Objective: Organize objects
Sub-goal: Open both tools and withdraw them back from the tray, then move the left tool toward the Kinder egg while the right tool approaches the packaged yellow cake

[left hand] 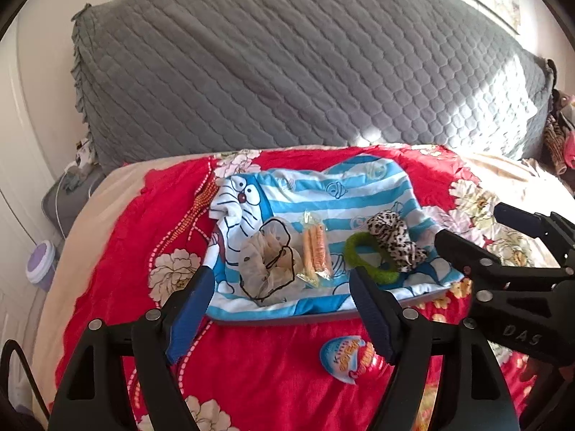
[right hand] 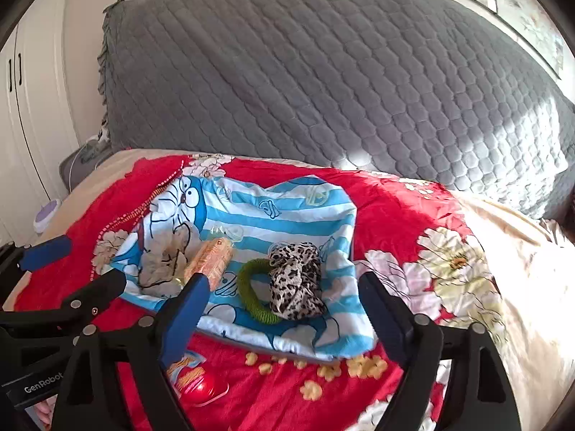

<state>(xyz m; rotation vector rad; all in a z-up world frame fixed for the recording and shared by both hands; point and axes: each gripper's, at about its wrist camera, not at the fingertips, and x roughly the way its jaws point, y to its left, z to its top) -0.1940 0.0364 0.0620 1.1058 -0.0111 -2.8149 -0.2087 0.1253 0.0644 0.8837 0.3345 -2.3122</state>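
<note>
Left wrist view: your left gripper (left hand: 280,309) and right gripper (right hand: 284,323) hung open, empty. Leopard-print fabric scrunchie (left hand: 393,239), green knitted hair ring (left hand: 370,256), wrapped orange snack (left hand: 316,248) sat lined up on the blue-striped cartoon cloth (left hand: 323,194), apparently sorted.

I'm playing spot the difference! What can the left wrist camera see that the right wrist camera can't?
Only the left wrist view shows the egg-shaped snack pack whole, and some clutter at the far right of the bed. Only the right wrist view shows the white cupboard doors; there the pack is half hidden behind a finger. Both show the striped cloth, the beige scrunchie, the orange packet, the green ring, the leopard scrunchie, and both grippers, left and right, open and empty.
</note>
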